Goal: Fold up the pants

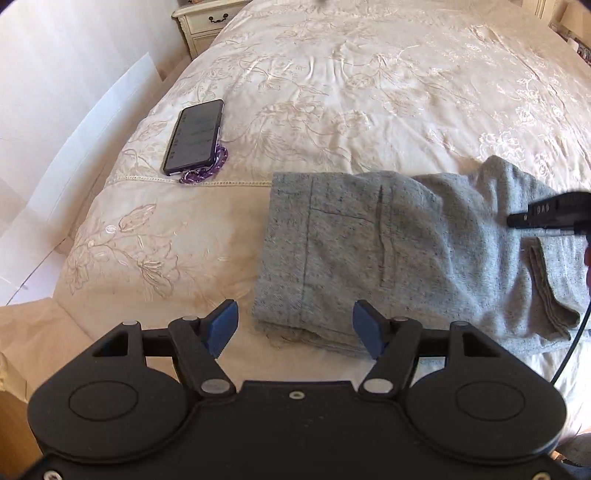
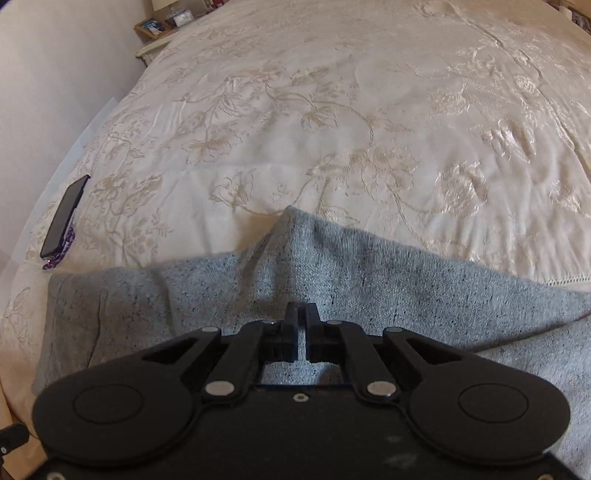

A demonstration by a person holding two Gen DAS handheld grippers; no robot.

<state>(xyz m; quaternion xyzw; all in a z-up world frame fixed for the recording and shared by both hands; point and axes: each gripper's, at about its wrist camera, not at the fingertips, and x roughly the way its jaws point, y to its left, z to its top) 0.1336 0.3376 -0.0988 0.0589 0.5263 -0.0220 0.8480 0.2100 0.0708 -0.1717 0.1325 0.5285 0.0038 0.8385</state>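
Black gripper hardware fills the bottom of both wrist views. From the left wrist, the left gripper (image 1: 295, 328) stands wide apart, its blue pads (image 1: 223, 325) bare with nothing between them. It hovers at the near left corner of the grey pants (image 1: 369, 251), just above the bottom edge of the cloth.

These pants lie folded into a thick bundle on the near part of a bed (image 1: 332, 92). Its cream cover is stitched with a flower pattern. One fold is lifted and bunched at the right of the bundle, where the right gripper (image 1: 517, 219) reaches in from the right edge of the left view.

From the right wrist, the right gripper (image 2: 301, 314) has its fingers drawn together with only a thin slit between them. Grey cloth lies all around and under them, rising to a peak just ahead of the tips. Whether the tips pinch the cloth cannot be told.

To the left of the pants, apart from them, a dark phone (image 1: 194, 136) lies face up on the bed, with a purple strap (image 1: 207, 170) beside its near end. At the far left corner stands a cream nightstand (image 1: 203, 22).
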